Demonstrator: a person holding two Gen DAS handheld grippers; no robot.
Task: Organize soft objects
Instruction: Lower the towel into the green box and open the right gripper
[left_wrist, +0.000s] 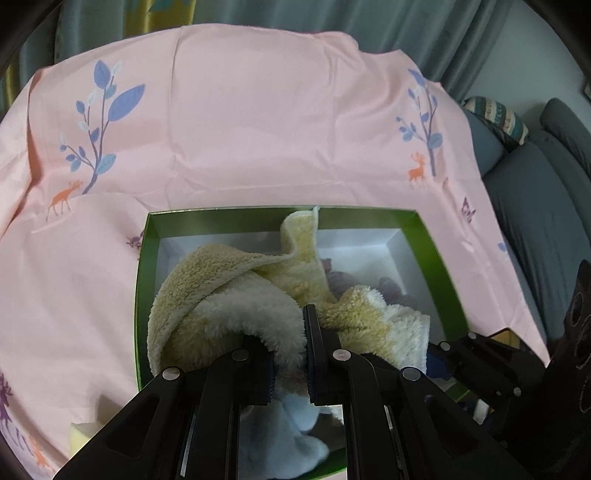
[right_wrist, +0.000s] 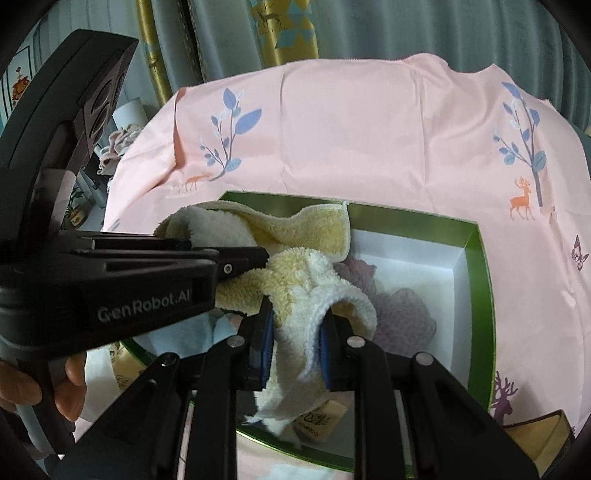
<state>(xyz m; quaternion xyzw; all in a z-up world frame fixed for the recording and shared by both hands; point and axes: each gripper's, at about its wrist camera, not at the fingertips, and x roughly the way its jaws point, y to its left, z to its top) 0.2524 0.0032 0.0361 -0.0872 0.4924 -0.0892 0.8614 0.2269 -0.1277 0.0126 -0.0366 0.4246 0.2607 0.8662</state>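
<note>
A fluffy yellow and cream towel (left_wrist: 229, 295) hangs over a green box (left_wrist: 436, 258) with a white inside. My left gripper (left_wrist: 290, 354) is shut on a fold of the towel at the box's near side. My right gripper (right_wrist: 295, 343) is shut on another cream fold of the same towel (right_wrist: 317, 280). A purple soft cloth (right_wrist: 399, 314) lies on the box floor, also showing in the left wrist view (left_wrist: 388, 288). A light blue cloth (left_wrist: 295, 421) lies under the left gripper. The left gripper's body (right_wrist: 110, 280) crosses the right wrist view.
The box (right_wrist: 480, 280) sits on a pink cloth (left_wrist: 258, 129) printed with blue trees and orange deer. A grey sofa (left_wrist: 535, 206) with a striped cushion is at the right. Curtains (right_wrist: 369, 26) hang behind. A pale yellow item (left_wrist: 83, 434) lies at the near left.
</note>
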